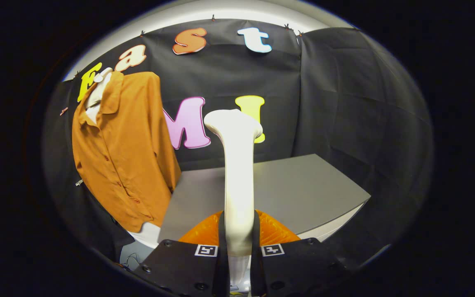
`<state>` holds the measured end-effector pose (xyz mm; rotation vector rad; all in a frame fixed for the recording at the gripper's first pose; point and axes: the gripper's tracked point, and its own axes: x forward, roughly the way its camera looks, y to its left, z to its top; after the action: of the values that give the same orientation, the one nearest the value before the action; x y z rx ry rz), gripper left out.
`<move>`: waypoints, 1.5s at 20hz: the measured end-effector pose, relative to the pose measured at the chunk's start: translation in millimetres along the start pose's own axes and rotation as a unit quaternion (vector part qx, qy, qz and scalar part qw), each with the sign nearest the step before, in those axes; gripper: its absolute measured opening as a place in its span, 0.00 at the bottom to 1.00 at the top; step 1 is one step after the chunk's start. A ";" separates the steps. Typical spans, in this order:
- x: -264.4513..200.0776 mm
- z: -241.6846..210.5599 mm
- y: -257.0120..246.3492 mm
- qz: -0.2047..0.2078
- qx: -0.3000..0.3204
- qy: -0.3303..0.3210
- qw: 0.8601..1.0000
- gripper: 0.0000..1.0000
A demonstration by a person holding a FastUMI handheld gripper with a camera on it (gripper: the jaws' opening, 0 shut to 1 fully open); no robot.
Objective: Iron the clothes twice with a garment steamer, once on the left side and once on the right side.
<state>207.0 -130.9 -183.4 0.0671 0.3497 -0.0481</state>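
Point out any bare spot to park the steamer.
The tool is shut on the steamer. The grey table is bare from the steamer across to the black cloth wall. It's tight beside the orange shirt hanging at the table's near-left edge.

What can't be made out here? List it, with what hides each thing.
- Garment steamer, gripper view: its lower handle is hidden between the fingers of the gripper, which is shut on it; its steam face is turned away.
- Orange shirt: its far sleeve and back are hidden by its own front.
- Grey table: its near part is hidden behind the steamer and the fingers.
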 end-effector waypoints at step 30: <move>36.5 -18.2 223.0 0.033 -0.075 -0.104 0.991 0.23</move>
<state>248.2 91.4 -200.2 -0.0747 0.1411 0.0369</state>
